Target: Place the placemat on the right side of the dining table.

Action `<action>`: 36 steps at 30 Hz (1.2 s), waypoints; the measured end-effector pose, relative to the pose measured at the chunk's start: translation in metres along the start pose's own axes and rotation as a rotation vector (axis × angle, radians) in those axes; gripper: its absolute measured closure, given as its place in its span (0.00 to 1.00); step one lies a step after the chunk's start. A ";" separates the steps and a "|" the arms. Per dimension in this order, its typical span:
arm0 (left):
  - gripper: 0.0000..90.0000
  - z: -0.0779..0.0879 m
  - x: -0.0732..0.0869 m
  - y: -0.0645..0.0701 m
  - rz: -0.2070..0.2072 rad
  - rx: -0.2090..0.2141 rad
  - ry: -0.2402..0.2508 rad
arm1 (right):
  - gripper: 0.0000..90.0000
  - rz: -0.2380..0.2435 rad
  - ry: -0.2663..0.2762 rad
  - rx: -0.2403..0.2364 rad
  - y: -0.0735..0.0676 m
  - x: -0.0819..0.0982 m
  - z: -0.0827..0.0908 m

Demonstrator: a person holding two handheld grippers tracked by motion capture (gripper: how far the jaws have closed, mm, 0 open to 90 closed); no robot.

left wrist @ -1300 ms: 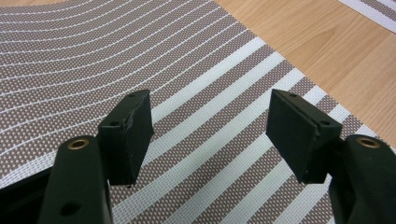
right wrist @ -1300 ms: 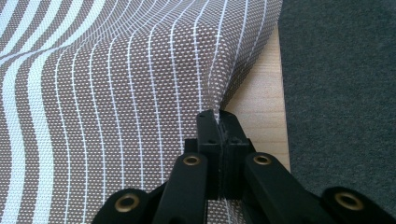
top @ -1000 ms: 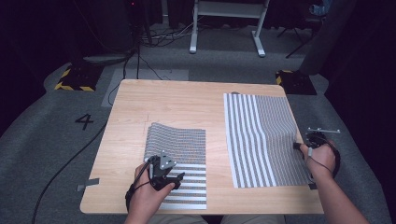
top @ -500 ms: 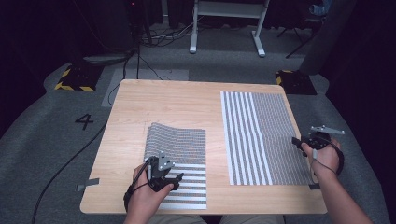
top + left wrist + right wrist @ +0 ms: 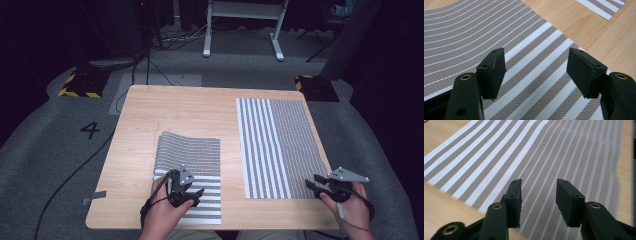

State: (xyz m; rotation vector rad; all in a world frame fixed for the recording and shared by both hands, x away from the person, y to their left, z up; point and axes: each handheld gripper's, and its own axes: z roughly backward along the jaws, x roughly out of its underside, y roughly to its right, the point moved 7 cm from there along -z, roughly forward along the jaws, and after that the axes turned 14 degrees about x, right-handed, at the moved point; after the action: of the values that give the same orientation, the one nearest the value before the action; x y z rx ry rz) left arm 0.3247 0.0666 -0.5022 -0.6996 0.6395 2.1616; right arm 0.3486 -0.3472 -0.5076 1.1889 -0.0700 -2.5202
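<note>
Since a second ago my right gripper [image 5: 316, 182] is sitting nearer me, off the right-hand mat's side edge and now at its near right corner, and that right-hand mat [image 5: 276, 145] is lying flatter on the surface [image 5: 190, 110]. Its jaws, clenched a second ago, have just been opening and then narrowing a little; they are standing apart with nothing between them, the mat's stripes lying beyond. My left gripper [image 5: 192, 192] is hovering released, jaws wide, over the left-hand mat [image 5: 187, 155], whose far part is curving up near the surface's front left.
</note>
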 end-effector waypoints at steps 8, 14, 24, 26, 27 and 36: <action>0.35 0.003 0.001 -0.003 0.002 -0.018 0.002 | 0.70 -0.012 -0.065 -0.013 -0.001 0.030 -0.017; 0.35 0.004 0.002 -0.003 -0.004 -0.019 -0.001 | 0.70 -0.041 -0.044 0.007 0.001 0.026 -0.024; 0.35 0.011 0.003 -0.006 0.003 -0.035 0.022 | 0.71 -0.068 -0.062 0.049 0.004 0.019 -0.032; 0.35 0.012 0.004 -0.006 0.014 -0.034 0.020 | 0.71 -0.072 -0.048 0.060 0.003 0.020 -0.032; 0.35 0.012 0.004 -0.007 0.007 -0.041 0.026 | 0.71 -0.081 -0.043 0.059 0.002 0.021 -0.031; 0.35 0.018 0.009 -0.008 0.026 -0.047 0.028 | 0.51 -0.098 -0.020 0.028 0.002 0.017 -0.027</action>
State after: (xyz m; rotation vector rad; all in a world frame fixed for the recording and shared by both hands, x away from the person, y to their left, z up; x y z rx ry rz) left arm 0.3210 0.0865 -0.4968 -0.7519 0.6171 2.2008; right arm 0.3593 -0.3526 -0.5371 1.2060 -0.0534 -2.6240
